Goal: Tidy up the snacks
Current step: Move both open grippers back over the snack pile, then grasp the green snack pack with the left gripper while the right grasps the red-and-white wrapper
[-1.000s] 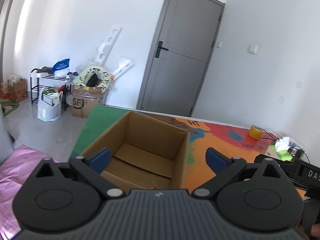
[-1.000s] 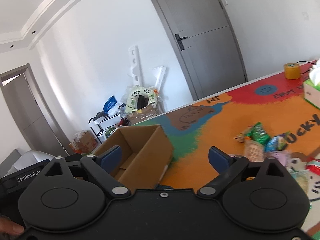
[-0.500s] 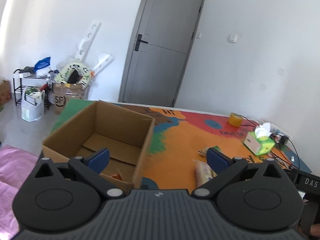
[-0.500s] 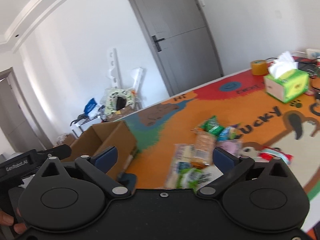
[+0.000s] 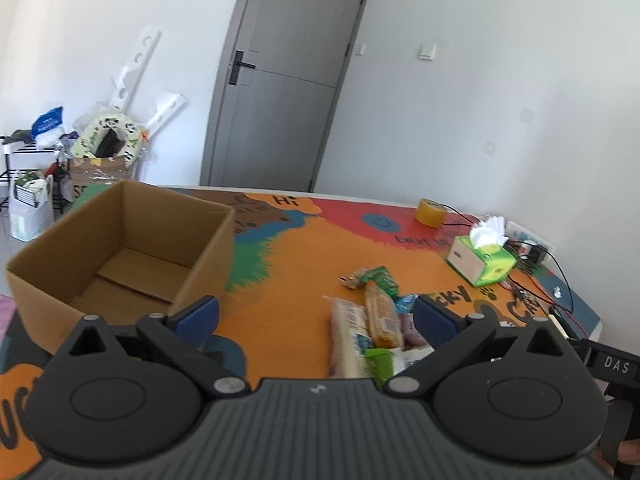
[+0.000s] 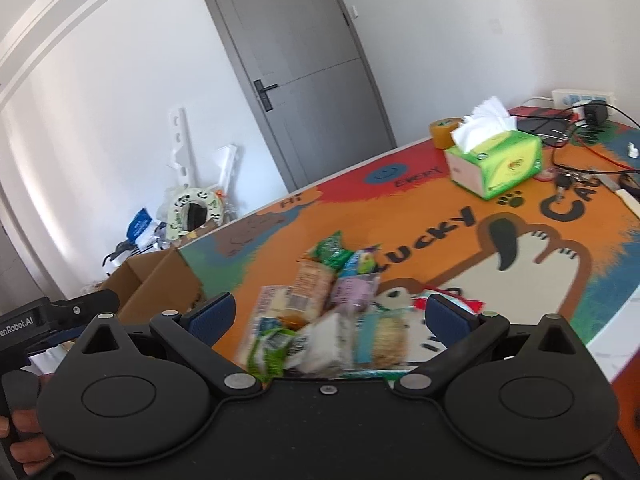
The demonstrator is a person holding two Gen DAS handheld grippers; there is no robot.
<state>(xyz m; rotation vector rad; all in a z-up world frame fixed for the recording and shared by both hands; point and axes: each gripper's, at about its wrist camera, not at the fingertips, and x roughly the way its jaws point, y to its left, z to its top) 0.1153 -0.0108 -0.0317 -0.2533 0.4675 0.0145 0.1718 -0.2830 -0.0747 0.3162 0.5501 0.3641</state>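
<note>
The left gripper (image 5: 316,314) is held above the table (image 5: 288,264), tilted slightly downward and pointing toward the grey door (image 5: 280,80) at 12 o'clock. Its blue-padded jaws stand wide apart and hold nothing; between them lies bare orange mat. The cardboard box (image 5: 120,248) sits open at 10 o'clock from this gripper, its floor apparently bare, though the near wall hides part of it. The snack pile (image 5: 376,320) lies at about 1 o'clock, just inside the right-hand jaw.

The right gripper (image 6: 330,314) is also raised over the table, angled down at the snacks (image 6: 320,312), which spread directly ahead of it at 12 o'clock. Its jaws are spread wide and empty, touching none of the packets. The packets are blurred; a green bag, a tan wrapper and a lilac pouch can be made out. From this view the box (image 6: 156,284) sits at 10 o'clock, well apart from the pile. A green tissue box (image 6: 496,164) stands at 2 o'clock, with a roll of tape (image 6: 444,132) just behind it. Fingers (image 6: 24,436) show at the lower left edge.
</note>
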